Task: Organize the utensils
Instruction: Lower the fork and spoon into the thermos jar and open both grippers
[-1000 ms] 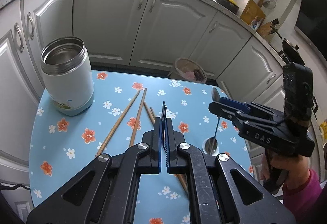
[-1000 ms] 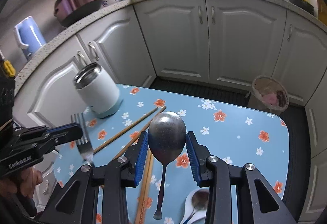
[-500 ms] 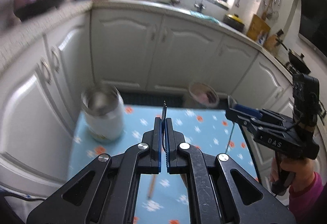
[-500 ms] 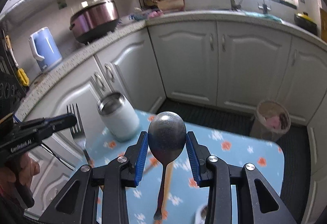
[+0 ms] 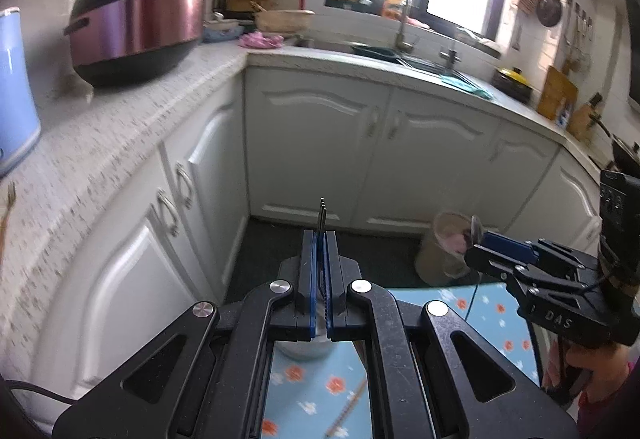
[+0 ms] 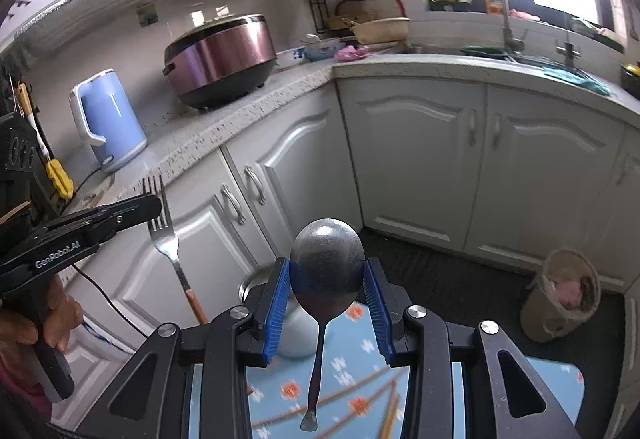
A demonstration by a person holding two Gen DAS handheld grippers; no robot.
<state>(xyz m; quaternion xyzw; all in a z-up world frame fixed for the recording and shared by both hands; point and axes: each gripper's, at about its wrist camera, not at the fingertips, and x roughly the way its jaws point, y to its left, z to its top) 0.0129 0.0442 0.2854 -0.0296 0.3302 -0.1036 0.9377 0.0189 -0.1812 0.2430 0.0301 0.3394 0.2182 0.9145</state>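
Utensils were held in both grippers above the blue flowered table point(image 6: 352, 367). The left gripper point(image 5: 319, 275) had its jaws clamped on a fork point(image 6: 166, 235), tines up, its handle hanging down towards the steel-rimmed canister point(image 6: 256, 283) that stood at the table's far left corner. The right gripper point(image 6: 327, 303) pinched the bowl of a spoon point(image 6: 326, 259) between its blue pads point(image 6: 276, 307), the handle dangling straight down over the table, just right of the canister. Wooden chopsticks point(image 6: 360, 391) lay flat on the table, nearer than the canister. Beyond the table's far right corner a waste bin point(image 6: 560, 295) stood on the floor
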